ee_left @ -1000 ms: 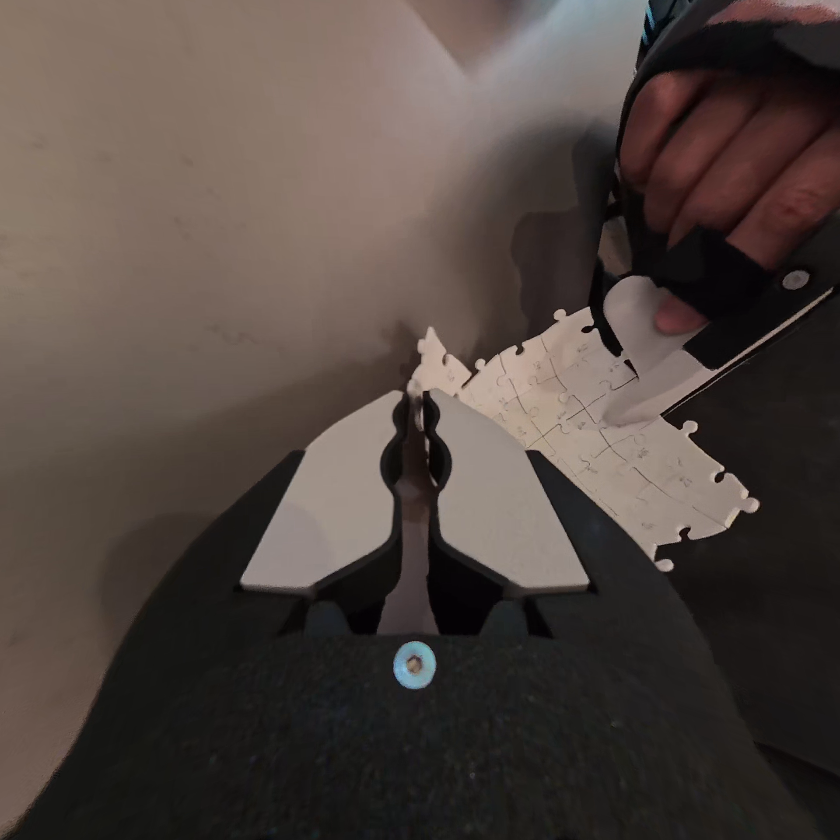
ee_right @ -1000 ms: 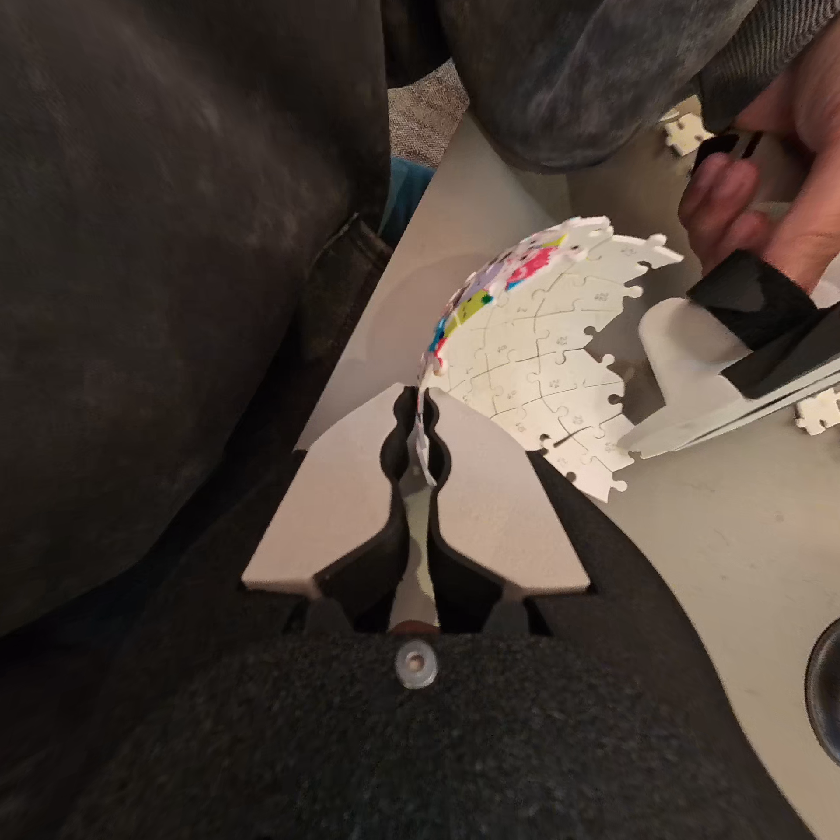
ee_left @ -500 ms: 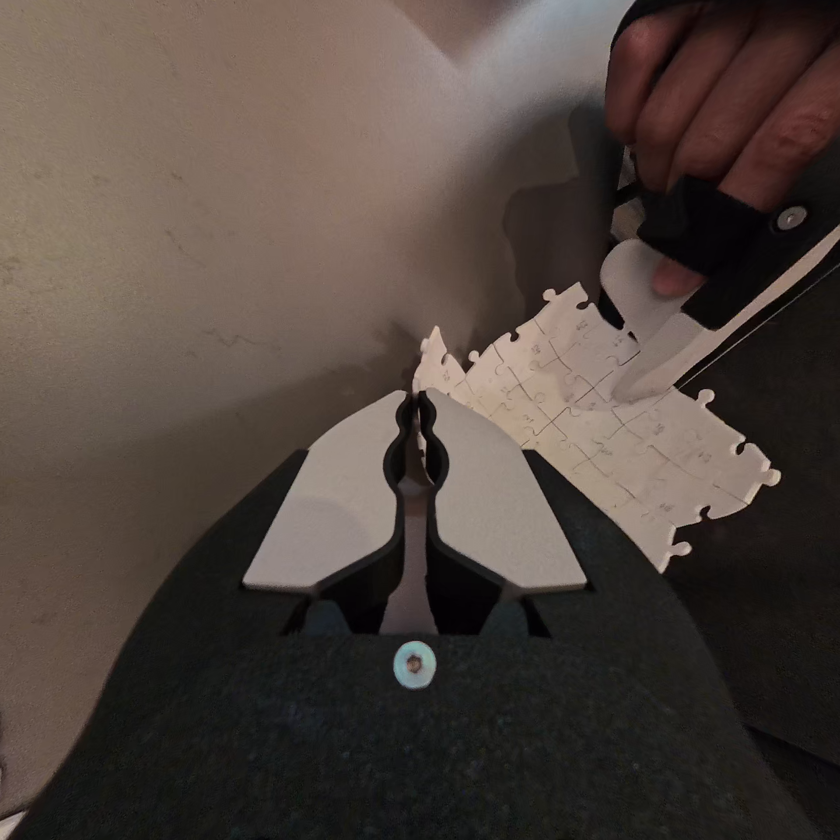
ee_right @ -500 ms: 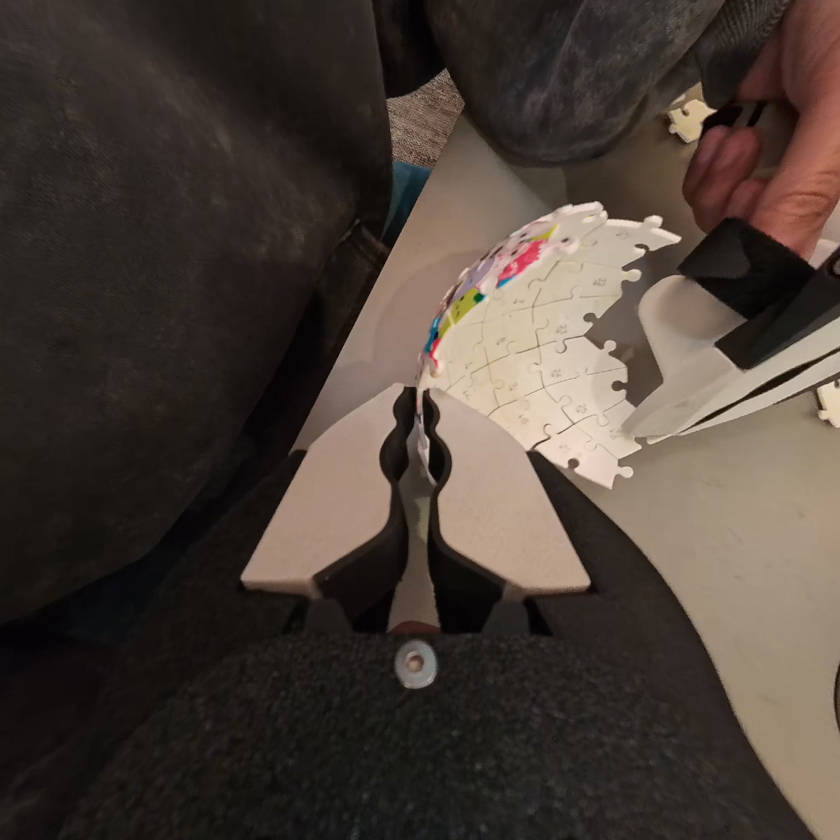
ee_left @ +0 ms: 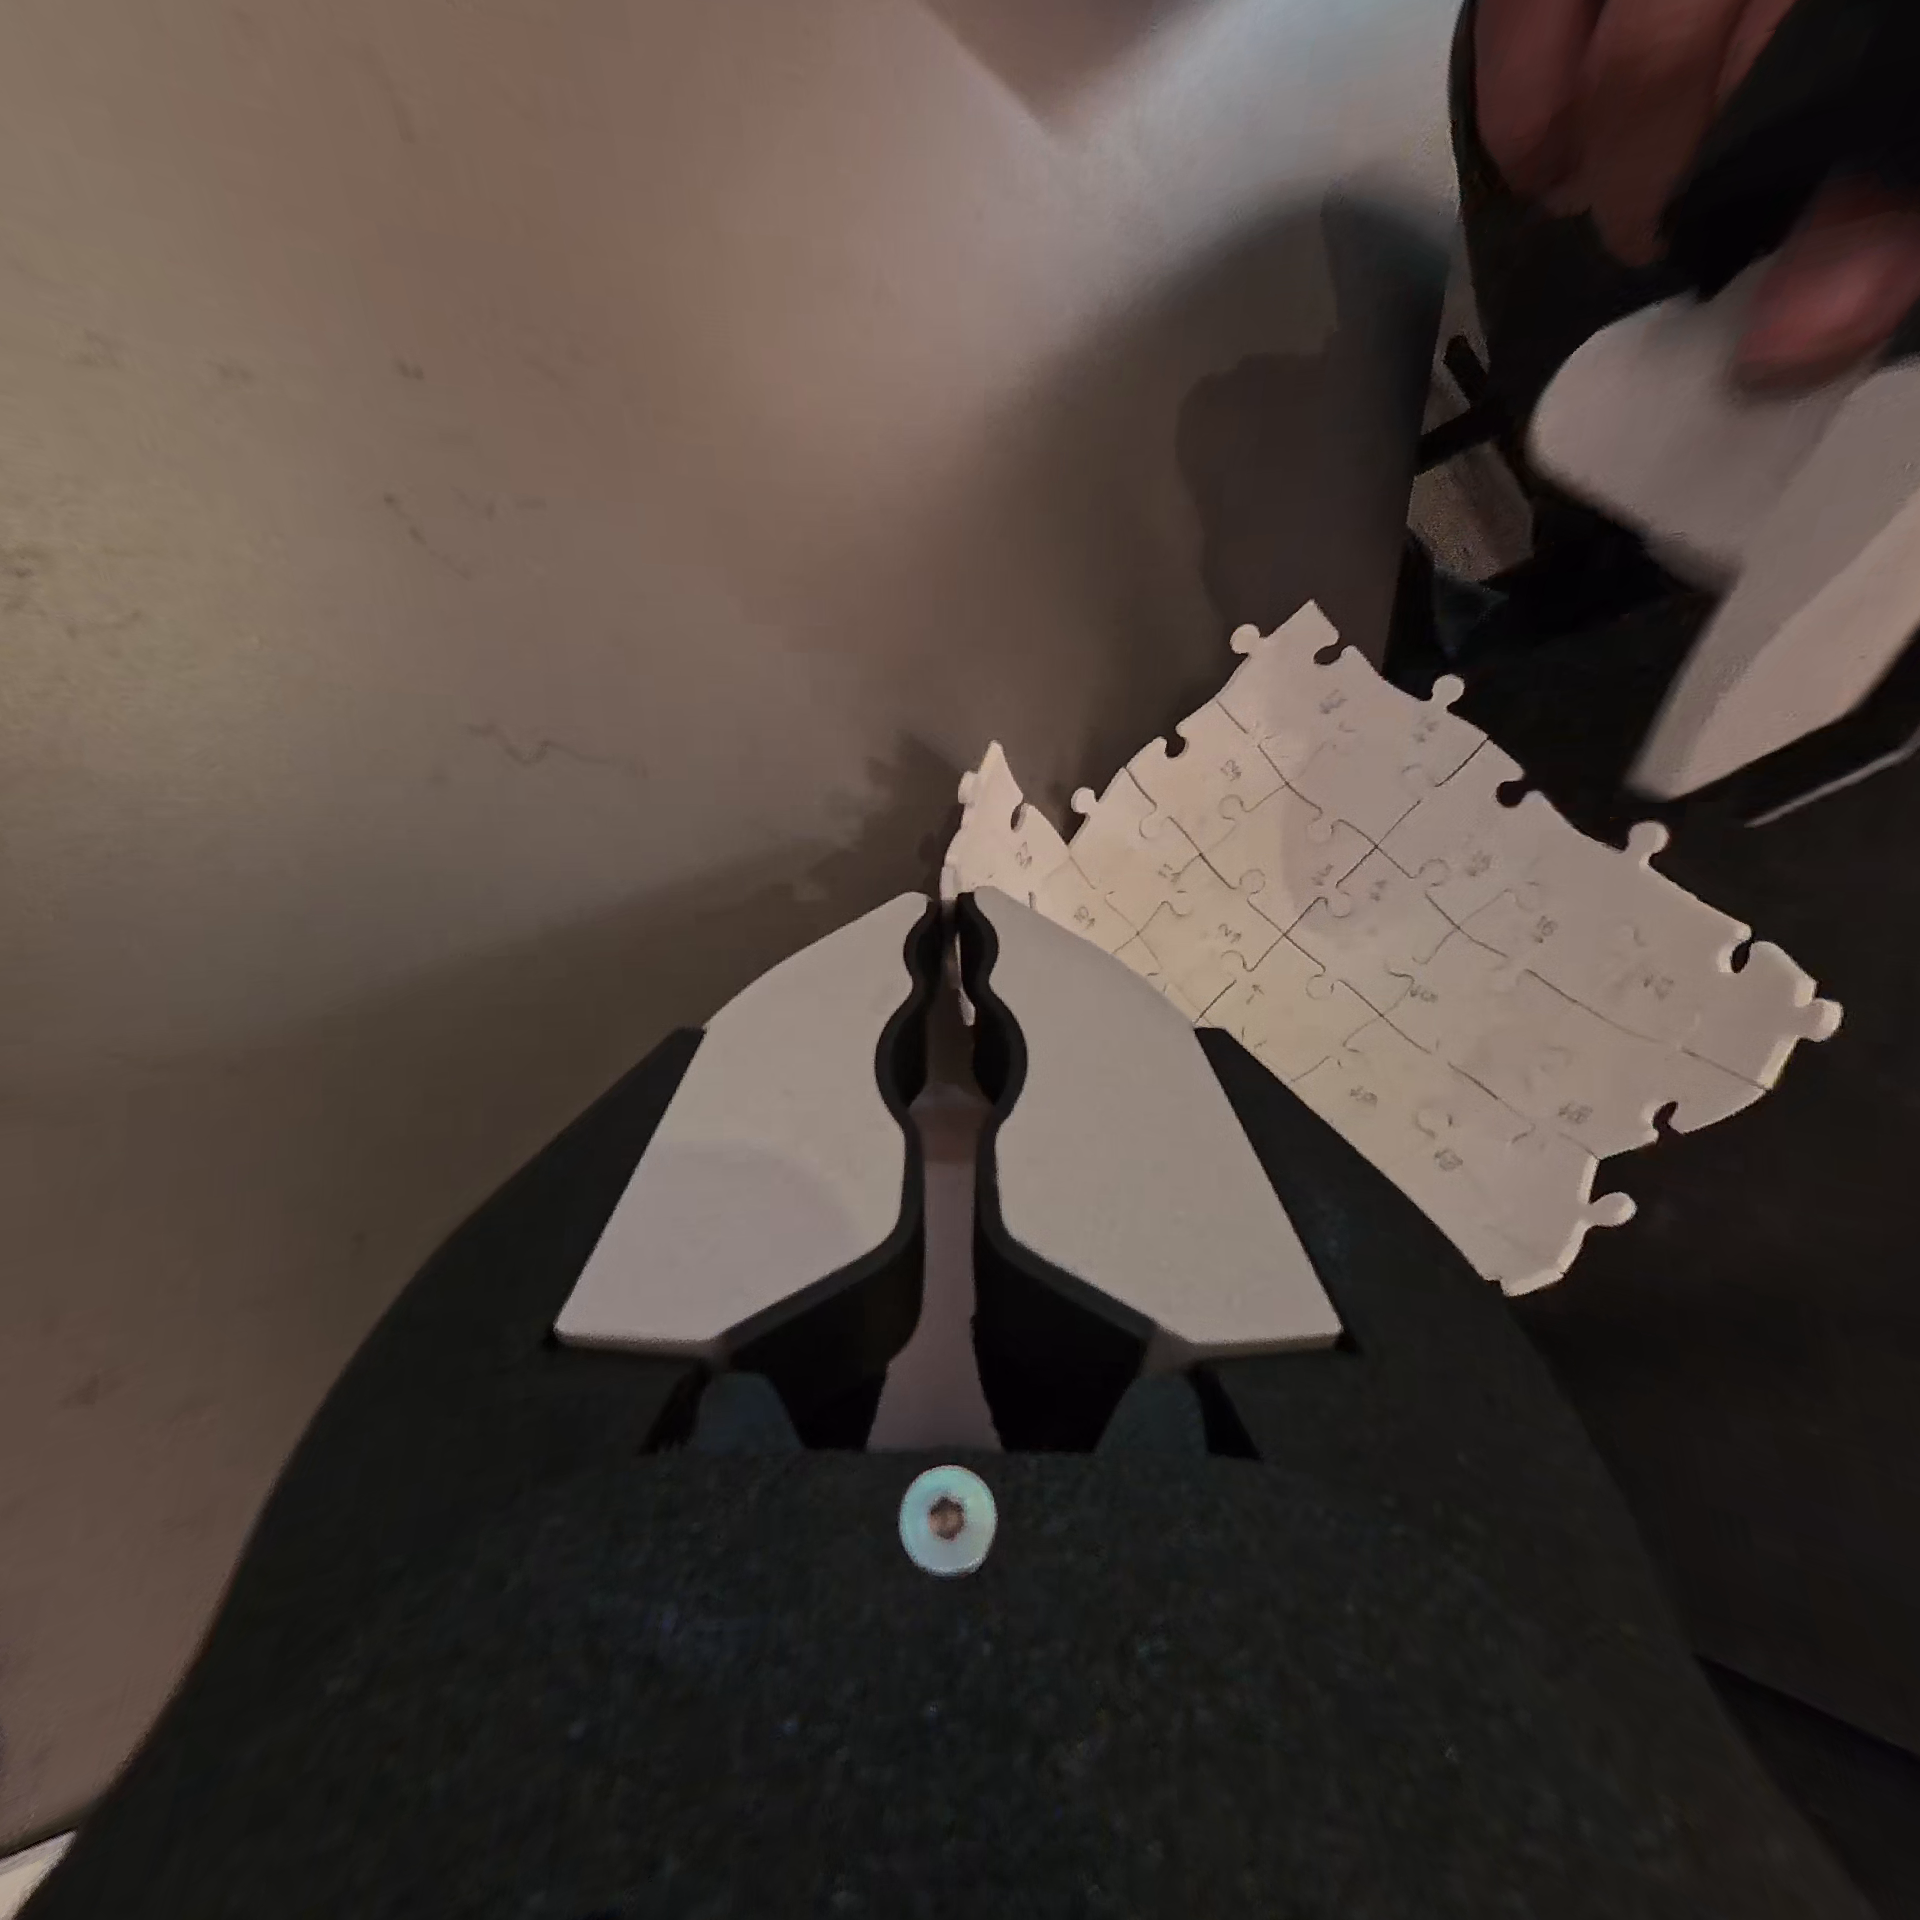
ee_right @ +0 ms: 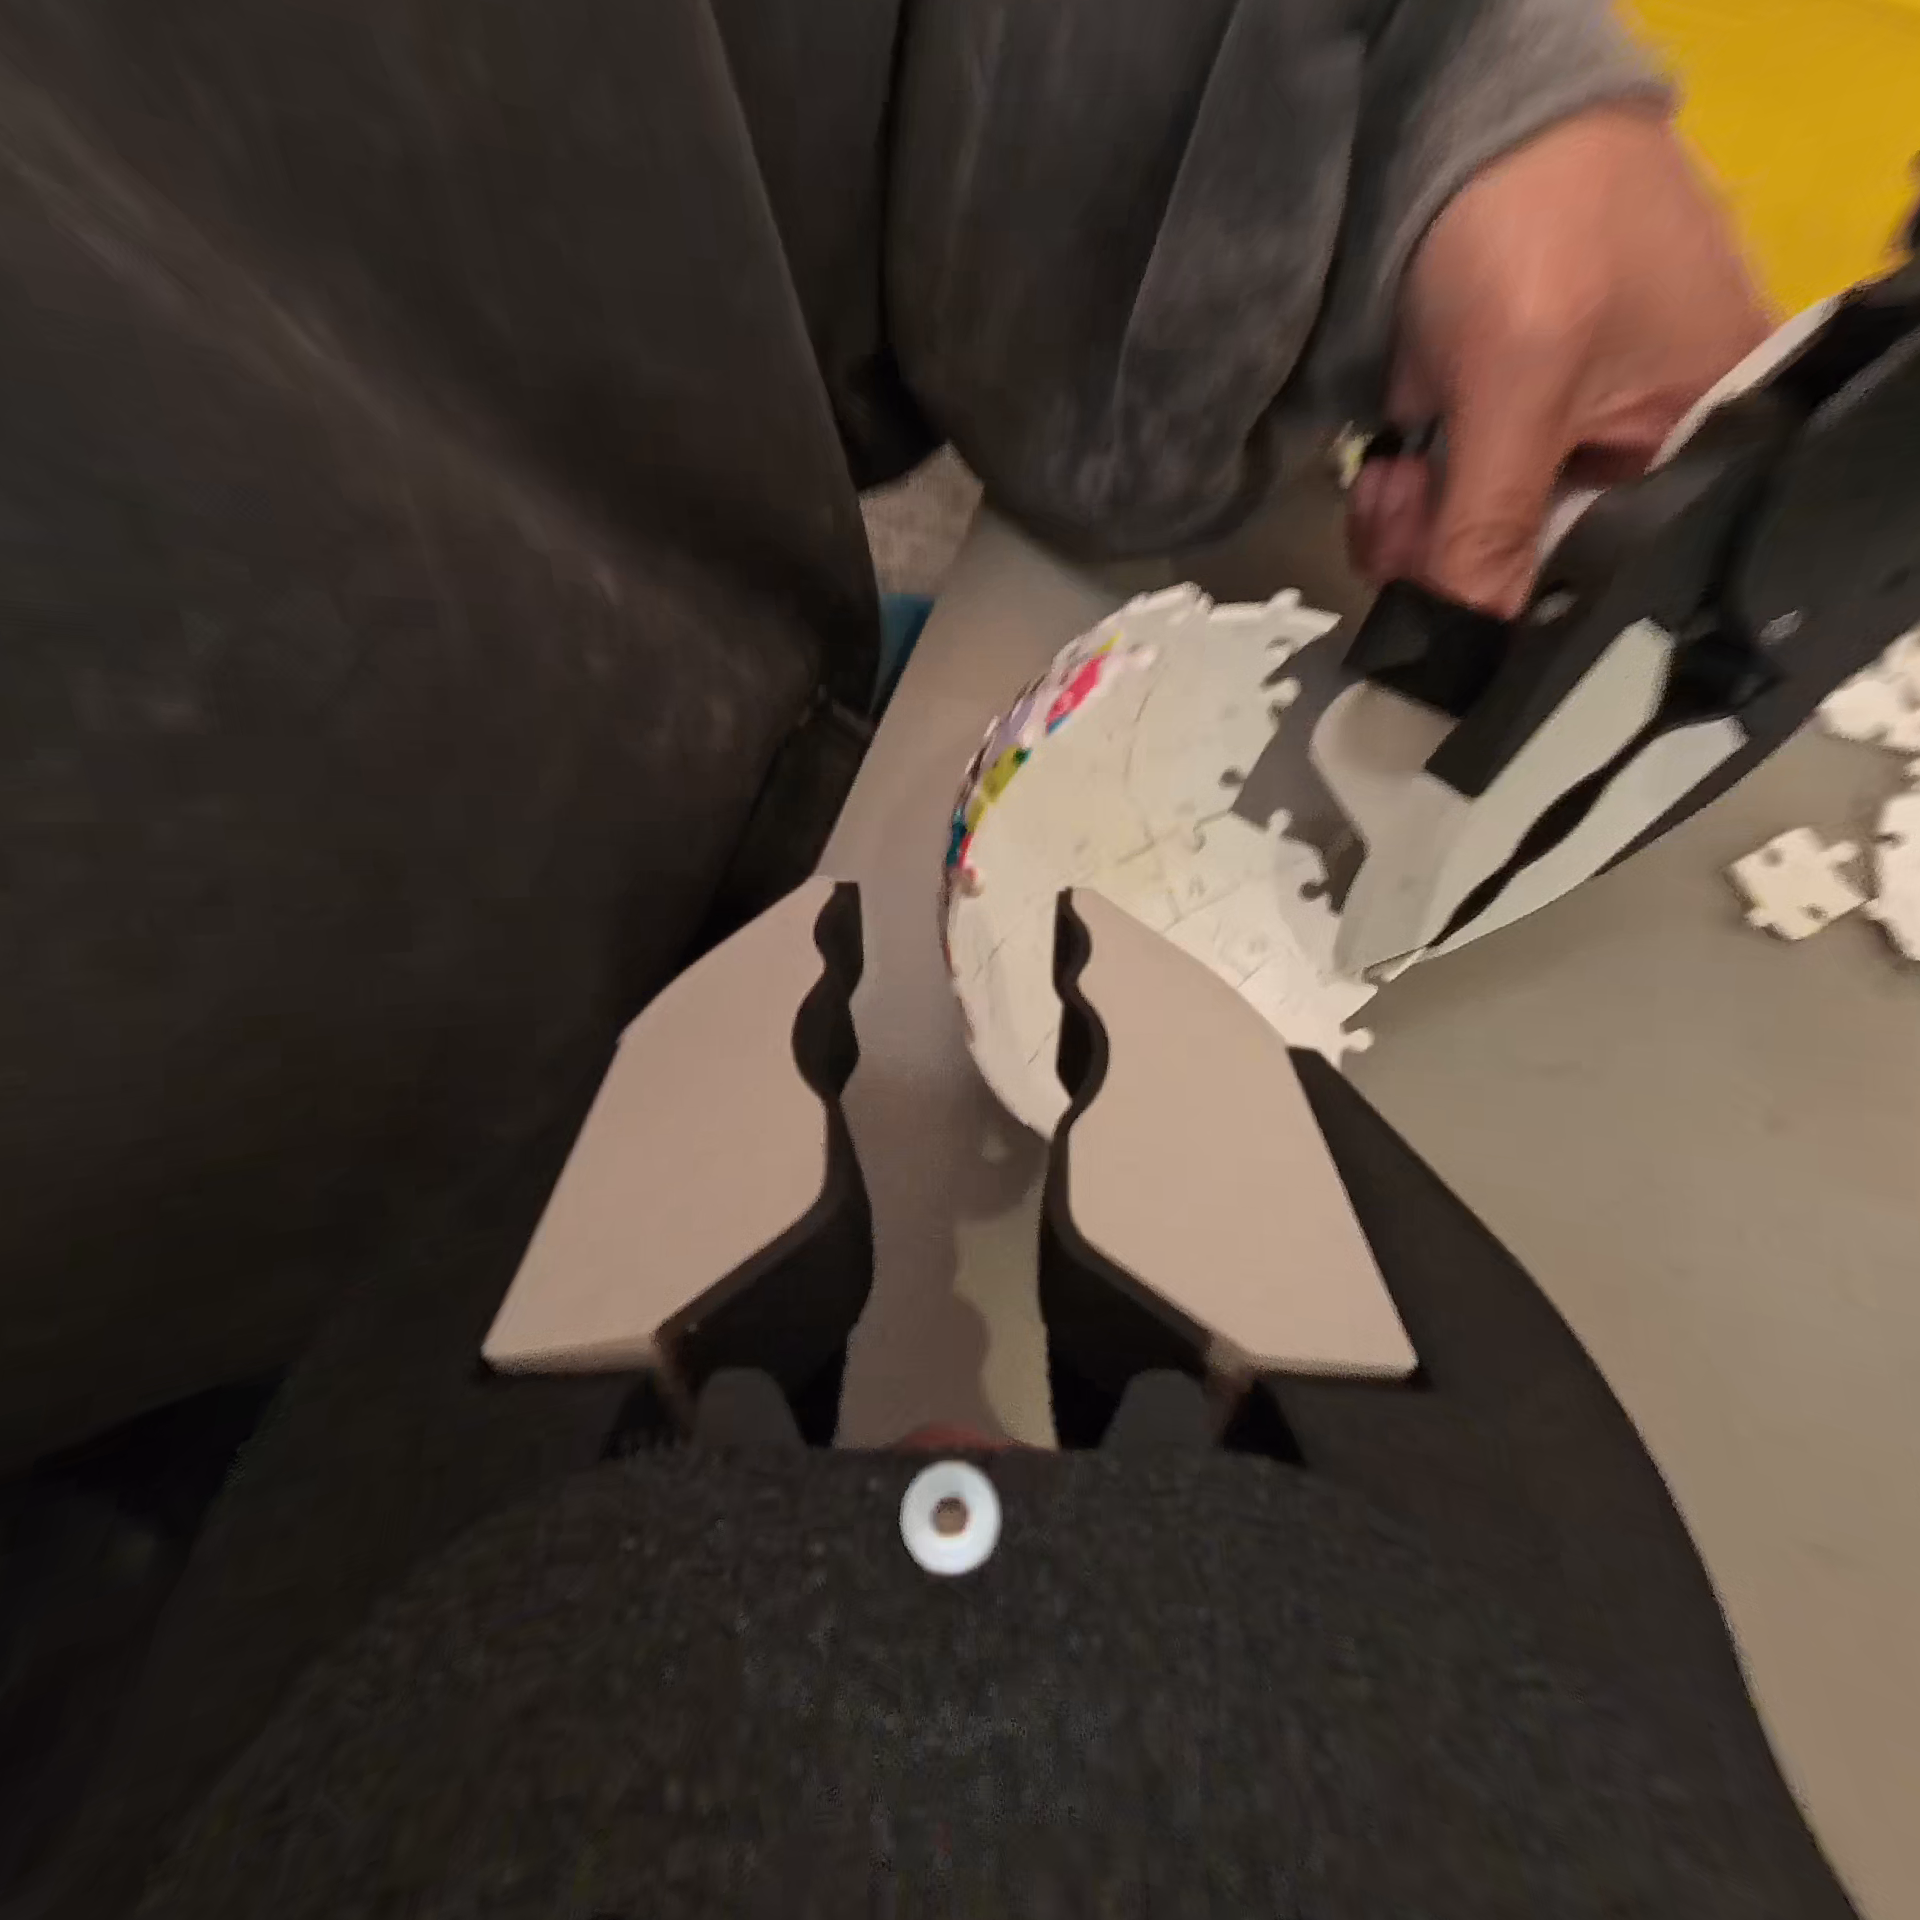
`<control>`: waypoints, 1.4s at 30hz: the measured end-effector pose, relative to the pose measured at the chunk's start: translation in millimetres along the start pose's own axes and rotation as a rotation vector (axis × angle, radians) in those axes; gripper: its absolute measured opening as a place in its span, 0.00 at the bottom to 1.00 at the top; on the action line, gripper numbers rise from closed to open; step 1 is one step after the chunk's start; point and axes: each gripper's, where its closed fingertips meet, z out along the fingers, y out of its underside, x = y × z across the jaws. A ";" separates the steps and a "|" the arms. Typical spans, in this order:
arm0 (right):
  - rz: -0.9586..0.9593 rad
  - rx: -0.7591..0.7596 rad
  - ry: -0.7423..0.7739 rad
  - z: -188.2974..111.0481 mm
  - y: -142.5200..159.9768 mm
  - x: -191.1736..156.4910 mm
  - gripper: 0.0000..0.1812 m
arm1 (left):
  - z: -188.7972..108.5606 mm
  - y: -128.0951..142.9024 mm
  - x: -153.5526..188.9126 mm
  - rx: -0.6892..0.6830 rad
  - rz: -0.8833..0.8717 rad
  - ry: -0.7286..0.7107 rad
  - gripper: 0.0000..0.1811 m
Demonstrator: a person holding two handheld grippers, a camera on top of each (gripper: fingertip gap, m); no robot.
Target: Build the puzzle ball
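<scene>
The puzzle ball is a half-built curved shell of joined white pieces [ee_left: 1403, 966]. My left gripper [ee_left: 943, 904] is shut on the shell's left edge and holds it up. In the right wrist view the shell [ee_right: 1122, 810] shows its white inside and a coloured outer rim. My right gripper [ee_right: 956, 899] is open, with the shell's edge loose between its fingers, close to the right finger [ee_right: 1174, 1091]. The left gripper [ee_right: 1392, 966] pinches the shell's far edge there. In the left wrist view the right gripper [ee_left: 1600, 623] is blurred, up and right of the shell, apart from it.
The grey table [ee_right: 1558, 1195] lies under the shell. Loose white puzzle pieces [ee_right: 1797, 883] lie at the right. A person's dark clothing [ee_right: 416, 520] fills the left and top, and a hand [ee_right: 1558, 416] holds the left gripper. The tips of one gripper are about 12 centimeters away from the tips of the other.
My right gripper has opened and let go of the shell's edge. In the left wrist view it has pulled away up and to the right. The left gripper keeps its hold.
</scene>
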 end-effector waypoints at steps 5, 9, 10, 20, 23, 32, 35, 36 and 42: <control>0.096 0.164 0.139 -15.8 3.4 55.8 0.00 | -0.5 1.1 -0.5 0.009 -0.010 -0.006 0.01; 0.033 -0.071 0.100 31.3 47.2 67.6 0.00 | -0.4 1.0 -1.1 0.018 -0.020 0.000 0.01; -0.001 -0.067 0.086 38.8 47.1 68.1 0.00 | -0.2 0.9 -1.2 0.018 -0.021 0.002 0.01; -0.018 -0.162 -0.109 36.3 31.9 73.1 0.00 | 1.3 0.3 -2.3 0.012 -0.033 0.026 0.01; -0.130 -0.300 -0.152 41.2 49.3 75.8 0.00 | 2.0 0.9 -1.9 0.008 -0.029 0.035 0.01; -0.214 -0.535 -0.253 54.1 62.4 70.7 0.00 | 3.8 0.3 -2.9 0.008 -0.042 0.051 0.01; -0.241 -0.598 -0.267 57.3 67.8 68.7 0.00 | 5.5 0.5 -3.5 0.002 -0.049 0.053 0.01; -0.248 -0.609 -0.268 57.9 68.1 68.4 0.00 | 6.1 0.9 -4.0 0.000 -0.051 0.053 0.02; -0.253 -0.614 -0.260 58.3 68.5 69.3 0.00 | 6.2 1.6 -4.5 -0.002 -0.061 0.054 0.02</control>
